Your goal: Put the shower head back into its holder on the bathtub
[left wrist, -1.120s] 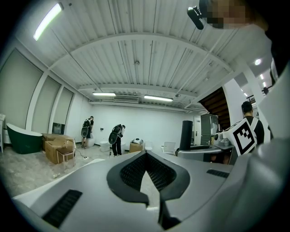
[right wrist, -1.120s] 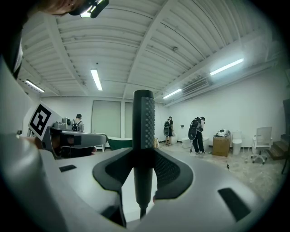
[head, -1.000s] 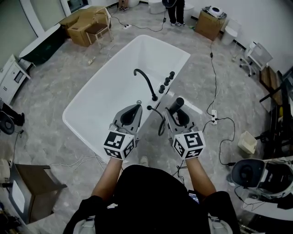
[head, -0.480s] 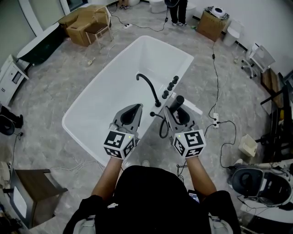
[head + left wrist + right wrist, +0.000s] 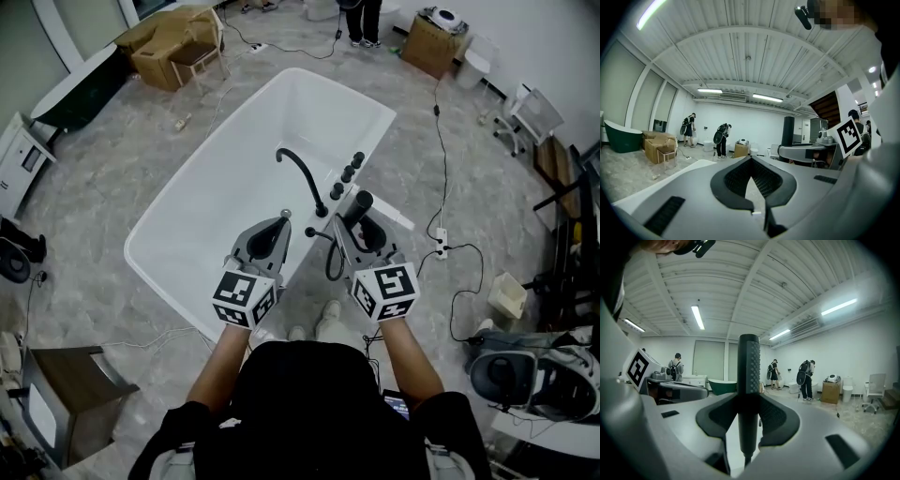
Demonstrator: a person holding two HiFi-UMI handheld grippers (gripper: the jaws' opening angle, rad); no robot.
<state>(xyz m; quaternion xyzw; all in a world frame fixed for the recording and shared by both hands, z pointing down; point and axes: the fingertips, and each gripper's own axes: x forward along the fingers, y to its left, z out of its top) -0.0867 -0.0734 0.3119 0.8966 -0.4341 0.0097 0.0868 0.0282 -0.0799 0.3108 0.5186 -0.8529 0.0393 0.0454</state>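
Evenly dimpled, cylindrical black shower head (image 5: 748,376)

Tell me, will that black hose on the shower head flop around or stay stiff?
Probably floppy: the hose hangs in a loop from the shower head. It likely trails along behind. The head's bumpy surface probably stops slipping in the right gripper.

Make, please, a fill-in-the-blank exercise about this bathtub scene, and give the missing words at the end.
1. The right gripper has its jaws shut on the shower head, which is ____ in colour.
2. The left gripper holds nothing; its jaws are ____.
3. The bathtub is ____ in colour.
4. Beside the curved faucet stand ____ black knobs.

Missing words: black; shut; white; three.
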